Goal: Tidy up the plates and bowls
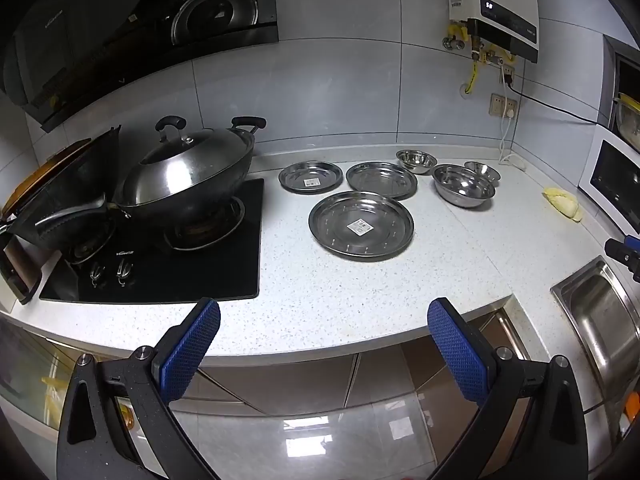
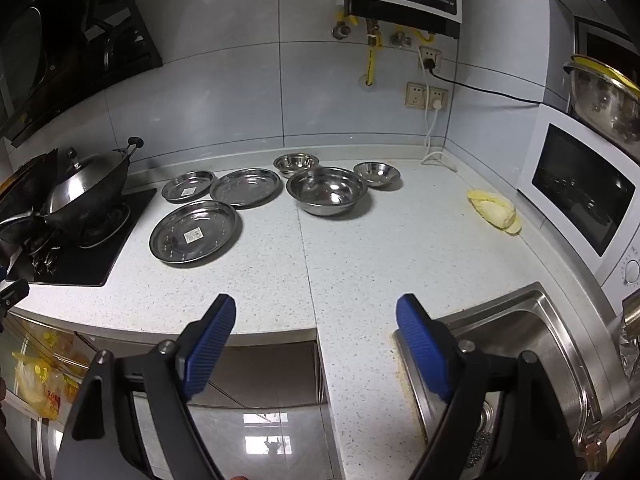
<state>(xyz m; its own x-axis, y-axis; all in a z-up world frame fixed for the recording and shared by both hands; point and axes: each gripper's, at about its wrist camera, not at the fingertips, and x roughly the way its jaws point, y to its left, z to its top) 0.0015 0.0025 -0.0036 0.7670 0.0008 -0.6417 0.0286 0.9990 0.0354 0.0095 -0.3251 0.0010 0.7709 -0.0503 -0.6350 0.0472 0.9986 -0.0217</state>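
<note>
Three steel plates lie on the white speckled counter: a large near plate (image 1: 361, 225) (image 2: 194, 232), a small one at back left (image 1: 311, 176) (image 2: 188, 186), and a middle one behind (image 1: 381, 179) (image 2: 245, 187). Right of them stand three steel bowls: a big bowl (image 1: 463, 185) (image 2: 327, 190), a small bowl at the wall (image 1: 416, 160) (image 2: 296, 163), and another small bowl (image 1: 483, 170) (image 2: 377, 173). My left gripper (image 1: 324, 316) hangs open over the counter's front edge, well short of the plates. My right gripper (image 2: 316, 312) is open too, empty, near the sink's corner.
A gas hob (image 1: 160, 256) with a lidded wok (image 1: 188, 176) (image 2: 86, 188) and a pan takes the left. A steel sink (image 1: 604, 312) (image 2: 520, 344) lies at right, a microwave (image 2: 580, 188) beyond it. A yellow cloth (image 2: 494, 210) (image 1: 564, 203) lies on the counter.
</note>
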